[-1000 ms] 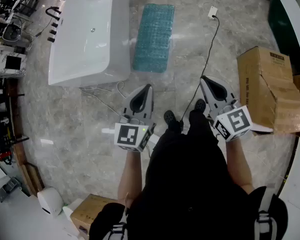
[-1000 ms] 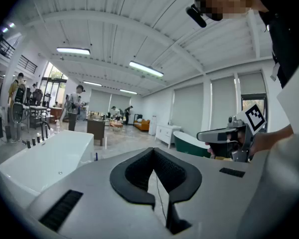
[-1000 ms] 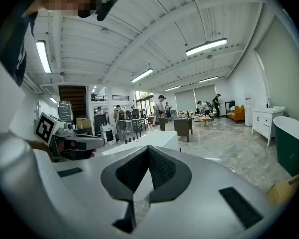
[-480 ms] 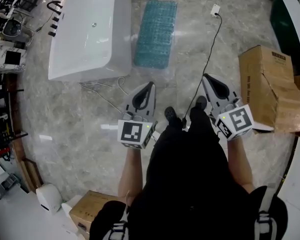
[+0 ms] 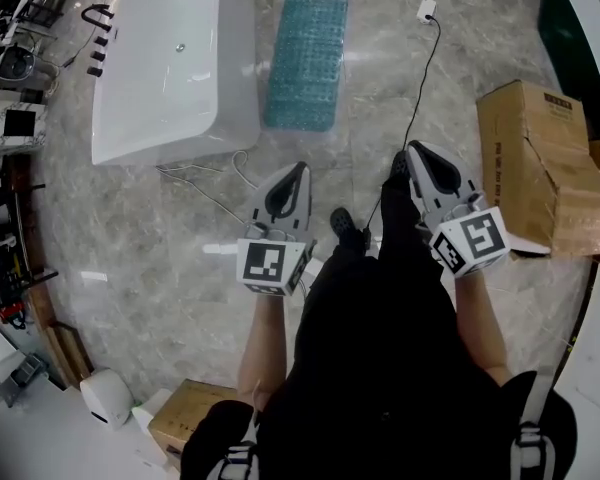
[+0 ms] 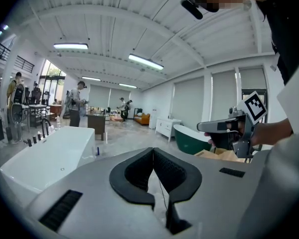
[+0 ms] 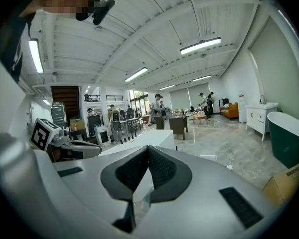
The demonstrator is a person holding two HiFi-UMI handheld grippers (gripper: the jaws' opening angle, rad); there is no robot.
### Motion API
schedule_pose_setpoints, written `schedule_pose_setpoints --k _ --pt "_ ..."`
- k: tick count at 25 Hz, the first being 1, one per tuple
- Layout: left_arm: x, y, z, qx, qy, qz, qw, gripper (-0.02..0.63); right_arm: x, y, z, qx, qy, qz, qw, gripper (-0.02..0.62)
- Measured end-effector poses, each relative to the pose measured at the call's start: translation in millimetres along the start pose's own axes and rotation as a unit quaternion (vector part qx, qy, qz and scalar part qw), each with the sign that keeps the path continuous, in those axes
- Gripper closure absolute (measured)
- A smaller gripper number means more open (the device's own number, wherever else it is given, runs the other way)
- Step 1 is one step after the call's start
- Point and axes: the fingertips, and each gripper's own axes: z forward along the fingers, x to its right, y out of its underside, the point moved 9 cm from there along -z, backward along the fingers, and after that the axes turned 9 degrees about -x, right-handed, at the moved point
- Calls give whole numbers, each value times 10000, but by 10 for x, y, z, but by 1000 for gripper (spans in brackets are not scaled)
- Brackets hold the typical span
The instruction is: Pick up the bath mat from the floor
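Your bath mat (image 5: 305, 60) lies flat on the grey marble floor (image 5: 160, 238), just beside the white bathtub (image 5: 170, 63) and well ahead of you. A black cable (image 5: 420, 88) runs near it, and there's a cardboard box (image 5: 530, 158) on your right. Your left gripper (image 5: 299, 170) and right gripper (image 5: 413, 152) are both closed, holding nothing

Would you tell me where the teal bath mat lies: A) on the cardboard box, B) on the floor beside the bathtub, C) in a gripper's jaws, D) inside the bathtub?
B: the bath mat lies flat on the floor, right beside the white bathtub.
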Motion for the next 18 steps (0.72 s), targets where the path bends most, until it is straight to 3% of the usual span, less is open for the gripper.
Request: schedule_pose_setpoints --k 8,18 --pt "-168 -184 614 -246 -47 -61 9997 597 566 -145 570 66 -327 181 9993 583" --pt "-384 -735 1716 -416 -216 -261 9986 597 1657 -808 1537 388 -862 35 9955 583"
